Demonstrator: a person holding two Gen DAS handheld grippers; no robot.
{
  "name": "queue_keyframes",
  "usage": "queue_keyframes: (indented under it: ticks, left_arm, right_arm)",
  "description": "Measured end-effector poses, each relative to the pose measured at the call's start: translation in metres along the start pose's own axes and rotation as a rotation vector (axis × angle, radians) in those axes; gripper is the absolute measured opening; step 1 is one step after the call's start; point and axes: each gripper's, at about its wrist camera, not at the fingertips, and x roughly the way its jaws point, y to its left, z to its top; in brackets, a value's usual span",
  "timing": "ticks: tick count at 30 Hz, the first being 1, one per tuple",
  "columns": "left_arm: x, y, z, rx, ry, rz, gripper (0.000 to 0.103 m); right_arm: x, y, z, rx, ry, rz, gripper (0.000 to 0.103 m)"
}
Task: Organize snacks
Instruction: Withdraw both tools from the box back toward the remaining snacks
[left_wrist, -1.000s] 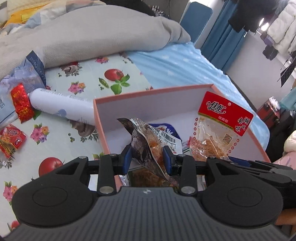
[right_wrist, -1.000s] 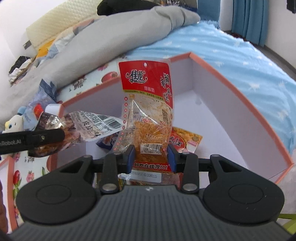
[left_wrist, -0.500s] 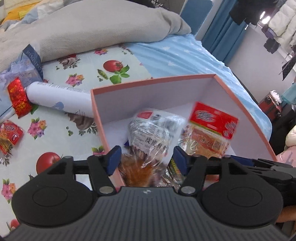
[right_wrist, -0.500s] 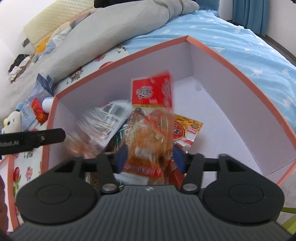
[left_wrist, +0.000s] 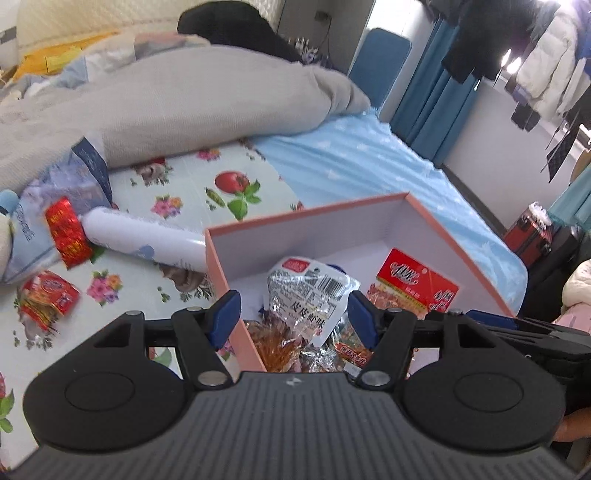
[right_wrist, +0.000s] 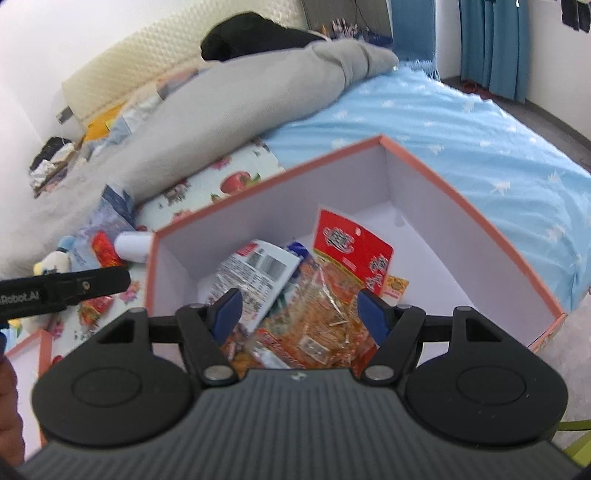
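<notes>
A pink-rimmed white box (left_wrist: 306, 212) (right_wrist: 424, 206) stands on the bed and holds several snack packets. A silver packet with a barcode (left_wrist: 310, 291) (right_wrist: 258, 269) lies in it, below my left gripper (left_wrist: 293, 308), which is open and touches nothing. Beside it lies a clear packet with a red header (left_wrist: 417, 280) (right_wrist: 351, 251). My right gripper (right_wrist: 299, 304) hovers above that one; its jaws are opening and its pads are clear of the packet. One left finger (right_wrist: 74, 286) shows at the left of the right wrist view.
On the floral cloth left of the box lie a white tube (left_wrist: 144, 240), red snack packets (left_wrist: 48, 295) (left_wrist: 68, 232) and a blue-white bag (left_wrist: 55, 192). A grey duvet (left_wrist: 184, 92) is heaped behind. Another pink-edged box part (right_wrist: 29, 354) sits at the near left.
Both grippers opened and let go of their packets, which dropped into the box. Both grippers then rose and drew back from the box.
</notes>
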Motion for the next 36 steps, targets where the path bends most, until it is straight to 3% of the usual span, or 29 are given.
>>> queue_keyframes:
  ticks: [16, 36]
  left_arm:
    - [-0.094, 0.013, -0.014, -0.024, -0.155, 0.031, 0.069]
    - [-0.2, 0.054, -0.082, -0.088, -0.263, 0.11, 0.069]
  right_arm:
    - [-0.065, 0.042, -0.01, -0.045, -0.128, 0.07, 0.071]
    - [-0.113, 0.11, -0.052, -0.154, -0.213, 0.207, 0.071]
